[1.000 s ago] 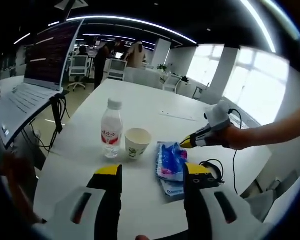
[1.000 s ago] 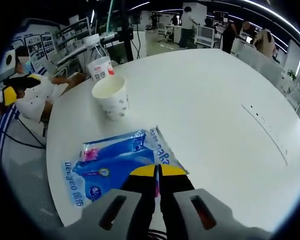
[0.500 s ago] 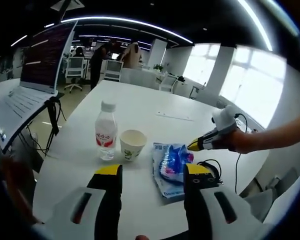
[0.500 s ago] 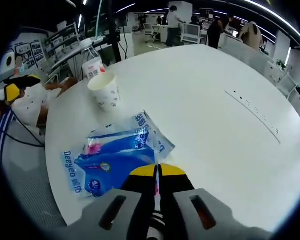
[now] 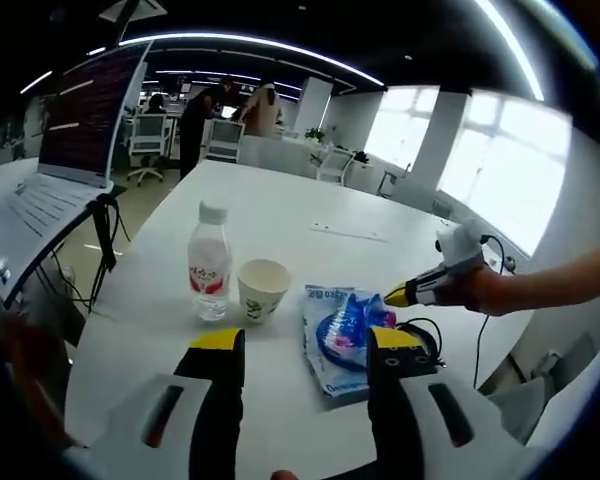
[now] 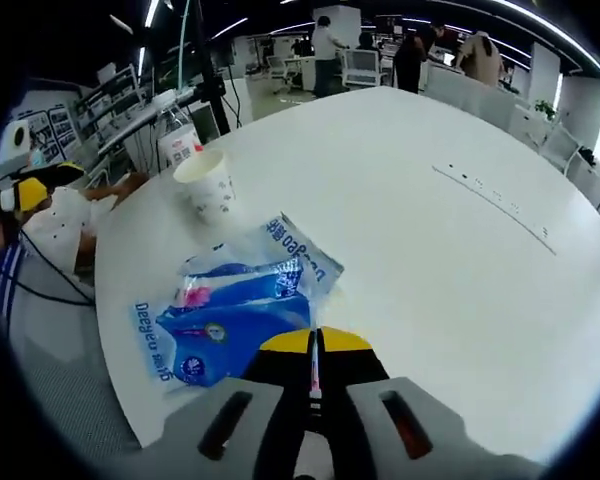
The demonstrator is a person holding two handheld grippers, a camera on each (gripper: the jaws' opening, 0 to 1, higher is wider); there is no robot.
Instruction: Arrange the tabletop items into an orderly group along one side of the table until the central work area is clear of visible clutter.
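1. Left claw (image 5: pixel 302 350): jaws wide apart, holding nothing.
2. Right claw (image 6: pixel 314 345): jaws closed, nothing visibly held, near blue packet (image 6: pixel 235 315).
3. Paper cup (image 5: pixel 261 289) and water bottle (image 5: pixel 208 263) stand left of the packet on the white counter (image 6: pixel 430 260).

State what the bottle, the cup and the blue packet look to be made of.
Bottle: clear plastic, see-through body, white cap, printed label. Cup: likely paper, matte off-white wall with a small print and a rolled rim. Blue packet: thin glossy plastic film, crinkled, catching light, printed lettering.
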